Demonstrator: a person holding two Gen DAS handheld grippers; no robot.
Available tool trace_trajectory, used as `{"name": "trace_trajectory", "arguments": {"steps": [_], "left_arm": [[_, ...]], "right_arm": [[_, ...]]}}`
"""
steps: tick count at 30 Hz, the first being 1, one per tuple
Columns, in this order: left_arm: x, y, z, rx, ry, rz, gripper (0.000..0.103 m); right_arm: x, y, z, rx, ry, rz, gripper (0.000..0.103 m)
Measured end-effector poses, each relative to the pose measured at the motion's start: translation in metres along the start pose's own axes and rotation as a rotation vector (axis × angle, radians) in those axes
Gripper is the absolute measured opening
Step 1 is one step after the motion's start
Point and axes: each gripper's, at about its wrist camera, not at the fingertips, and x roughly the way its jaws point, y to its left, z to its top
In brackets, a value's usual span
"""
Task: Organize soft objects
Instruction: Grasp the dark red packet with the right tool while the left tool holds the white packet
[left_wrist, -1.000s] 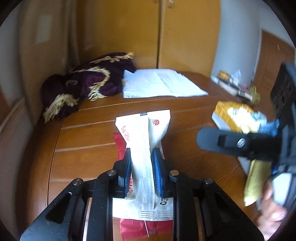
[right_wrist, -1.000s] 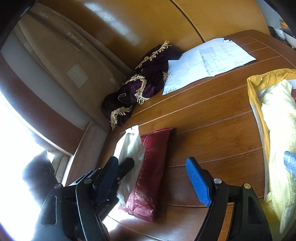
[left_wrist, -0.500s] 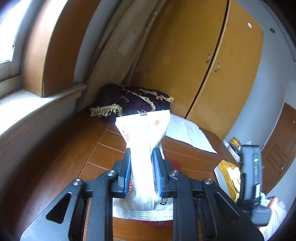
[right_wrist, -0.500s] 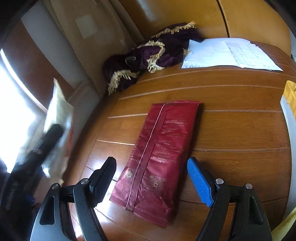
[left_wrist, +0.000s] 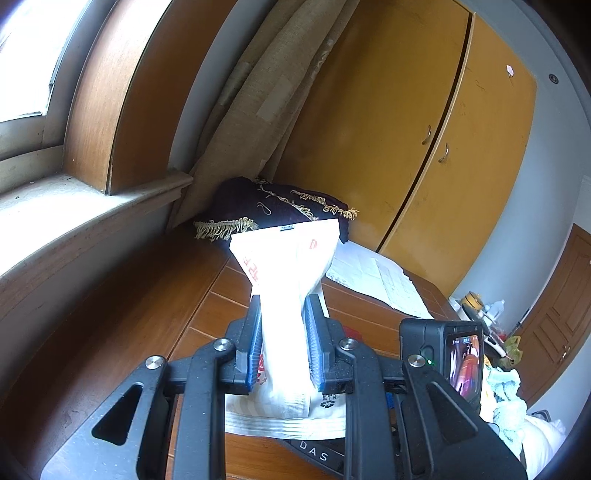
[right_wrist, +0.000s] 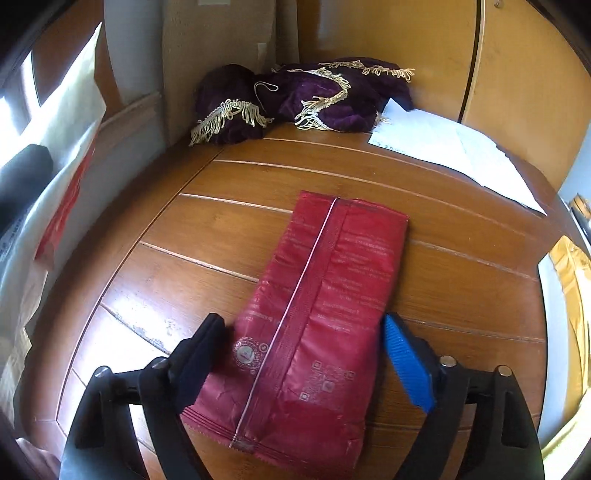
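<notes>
Left gripper (left_wrist: 282, 345): clamped across the middle of the white tissue pack (left_wrist: 284, 280), which is held up off the table, its sides squeezed in between the blue pads. The same pack shows at the left edge of the right wrist view, raised.

Right gripper (right_wrist: 301, 356): fingers spread wide, one on each side of the red tissue pack (right_wrist: 317, 317) near its near end — straddling it, not yet squeezing, as far as can be told.

Red pack: flat on the wooden table (right_wrist: 229, 236), seam up.

Beyond: purple fringed cloth (right_wrist: 295, 98) bunched at the far corner; white papers (right_wrist: 454, 151) beside it.

Progress, judged: one pack picked up, second about to be gripped; neither placed anywhere yet. Destination not visible.
</notes>
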Motion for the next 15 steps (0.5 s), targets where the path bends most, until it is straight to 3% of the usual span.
{"name": "trace_trajectory", "arguments": {"steps": [7, 15], "left_arm": [[0.004, -0.001, -0.002, 0.009, 0.021, 0.004, 0.019], [0.004, 0.0, -0.002, 0.007, 0.024, 0.003, 0.019]], "right_arm": [[-0.004, -0.004, -0.001, 0.018, -0.007, 0.01, 0.073], [-0.011, -0.021, -0.003, 0.116, -0.031, 0.113, 0.066]]}}
